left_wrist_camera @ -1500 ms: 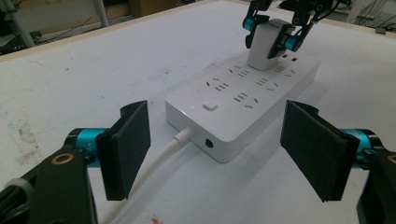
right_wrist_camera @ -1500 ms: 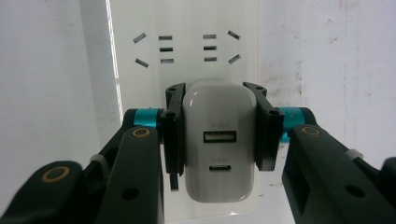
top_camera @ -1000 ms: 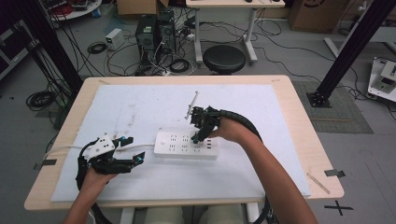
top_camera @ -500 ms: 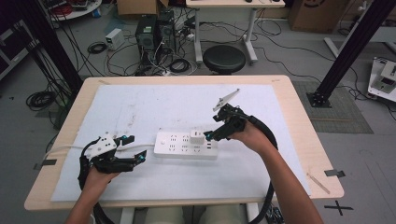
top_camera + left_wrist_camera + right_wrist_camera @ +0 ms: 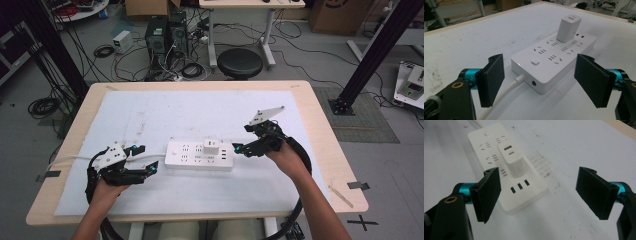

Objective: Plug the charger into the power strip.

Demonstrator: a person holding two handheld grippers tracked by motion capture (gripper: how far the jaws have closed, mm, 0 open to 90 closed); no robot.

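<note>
Power strip [image 5: 200, 155], white and lying flat, sits near the middle of the worktop [image 5: 320, 120], a little toward the near edge, on the pale mat [image 5: 165, 112] that covers most of the wood. A white USB charger block [image 5: 211, 146] stands plugged upright into its top, toward the strip's right half; the left gripper view shows 2 slots on the block's upper face. The strip's white cord [image 5: 65, 161] leaves its left end and runs off toward the worktop's left edge.

The left gripper [image 5: 148, 169] rests low near the left part of the near edge, its fingers [image 5: 491, 78] apart and pointing at the cord end of the strip without touching it; the cord passes between them. The right gripper [image 5: 239, 148] is just off the strip's right end, and its jaws have just been opening: the fingers [image 5: 487, 192] stand wide apart with nothing between them, the charger block ahead of them and clear of both pads.

Nothing lies between either gripper and the strip. Faint dark smudges mark the mat [image 5: 544, 167] beside the strip. Beyond the far edge, on the floor, stand a round black stool [image 5: 240, 62], a computer tower [image 5: 156, 35] and tangled cables [image 5: 42, 106]. A strip of tape [image 5: 358, 185] sits at the near right corner.
</note>
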